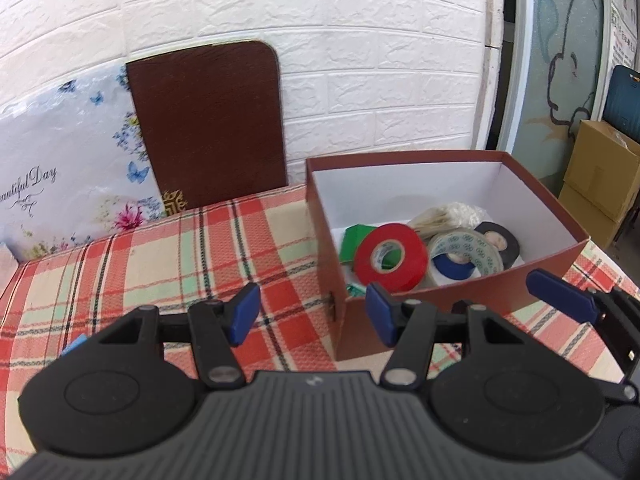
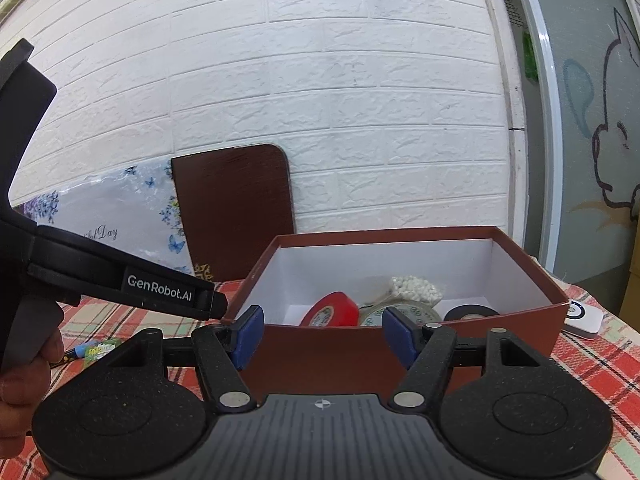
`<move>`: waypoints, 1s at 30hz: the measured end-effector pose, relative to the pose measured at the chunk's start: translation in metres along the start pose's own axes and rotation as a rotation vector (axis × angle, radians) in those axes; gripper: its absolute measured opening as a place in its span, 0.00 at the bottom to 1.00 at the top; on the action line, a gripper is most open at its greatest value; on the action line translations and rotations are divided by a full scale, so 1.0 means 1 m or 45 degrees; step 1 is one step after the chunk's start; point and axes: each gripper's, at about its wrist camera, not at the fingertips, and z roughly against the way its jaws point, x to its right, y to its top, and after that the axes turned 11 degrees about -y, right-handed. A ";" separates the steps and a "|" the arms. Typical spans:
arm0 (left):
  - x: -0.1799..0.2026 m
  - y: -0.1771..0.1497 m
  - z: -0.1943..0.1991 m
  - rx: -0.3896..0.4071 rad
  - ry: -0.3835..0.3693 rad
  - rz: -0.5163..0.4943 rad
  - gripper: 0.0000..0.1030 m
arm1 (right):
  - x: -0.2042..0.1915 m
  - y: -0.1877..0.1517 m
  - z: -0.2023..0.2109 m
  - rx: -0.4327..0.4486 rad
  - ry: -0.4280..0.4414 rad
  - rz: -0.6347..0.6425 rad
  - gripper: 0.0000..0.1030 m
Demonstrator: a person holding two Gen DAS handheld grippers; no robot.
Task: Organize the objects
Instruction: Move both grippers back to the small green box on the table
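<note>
Left gripper (image 1: 312, 314): released, empty, near the box's front left corner.
Right gripper (image 2: 322, 336): released, empty.
Box (image 1: 432, 304): worktop's far right; holds red tape roll (image 1: 390, 258), others.

Woven plaid cloth (image 1: 160, 256) under a matt cardboard box (image 1: 440, 308) holding glossy red tape (image 1: 390, 258).

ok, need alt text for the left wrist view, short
An open brown box on a plaid tablecloth holds tape rolls: red, white, blue and black. The left tool is open and empty in the foreground, near the box's front corner.
</note>
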 end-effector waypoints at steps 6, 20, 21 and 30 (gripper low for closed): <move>-0.030 -0.016 0.007 -0.016 0.036 0.056 0.59 | -0.025 -0.002 0.003 -0.005 0.040 0.054 0.65; -0.128 -0.065 0.018 -0.040 0.211 0.193 0.59 | -0.101 -0.018 0.004 -0.067 0.203 0.261 0.65; -0.136 -0.069 0.020 -0.040 0.233 0.201 0.59 | -0.106 -0.020 0.002 -0.081 0.217 0.271 0.65; -0.205 -0.118 0.027 -0.078 0.364 0.351 0.59 | -0.159 -0.041 -0.024 -0.231 0.373 0.381 0.65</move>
